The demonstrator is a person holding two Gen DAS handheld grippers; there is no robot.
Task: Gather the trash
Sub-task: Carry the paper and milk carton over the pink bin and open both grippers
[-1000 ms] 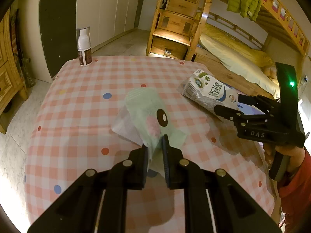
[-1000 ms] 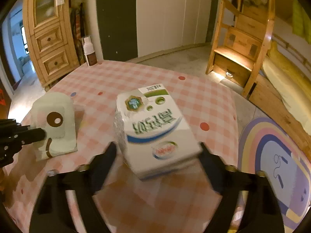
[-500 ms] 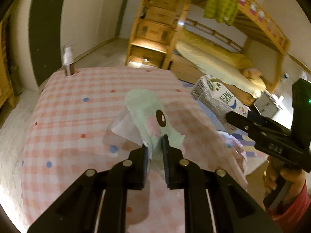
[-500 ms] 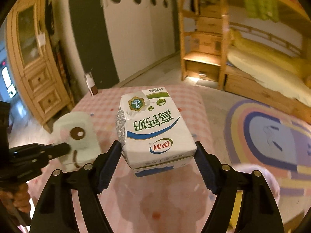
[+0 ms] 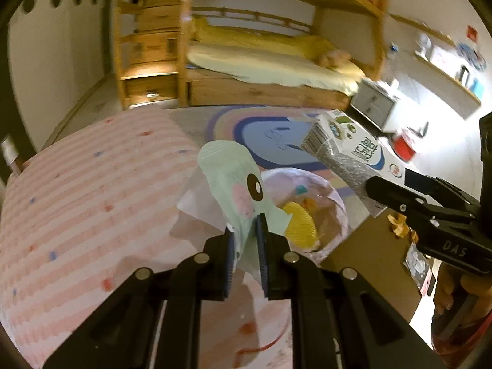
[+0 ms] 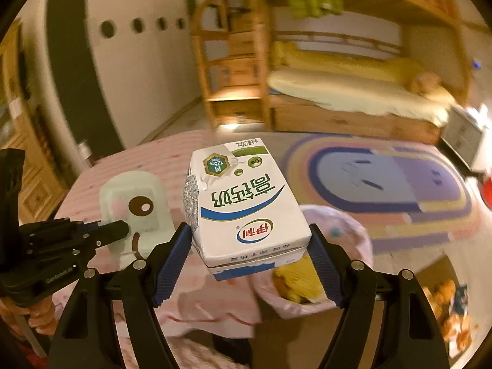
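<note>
We hold two pieces of trash at once. Our left tongs (image 5: 246, 230) are clenched on the lower edge of a pale mint-green plastic wrapper printed with a cartoon eye and pink cheek (image 5: 233, 181), and our right tongs (image 6: 250, 246) grasp a white milk carton with blue and green print (image 6: 243, 206) across its sides, blue pads pressed to either flank.

A second ago both items hung over the middle of the bench with the pink-and-white checked cloth (image 5: 92, 203). Since then we have swung both hands off toward its edge, and a bin lined with a pale translucent bag (image 5: 335, 196) has come into view on the floor just past the bench. It already holds something yellow and ridged (image 5: 299, 221) – perhaps a cupcake liner, though blur keeps us from being sure.

In the left wrist view the wrapper hangs in front of the bin's near rim, partly covering the opening. In the right wrist view the carton sits over the bag's edge (image 6: 347, 221), the yellow thing showing below it.

We judge the carry nearly done – both items seem about over the bin, so the next call is to open each pair of tongs in turn. The thin wrapper may cling or drift, so it wants a release low and well inside the rim.
</note>
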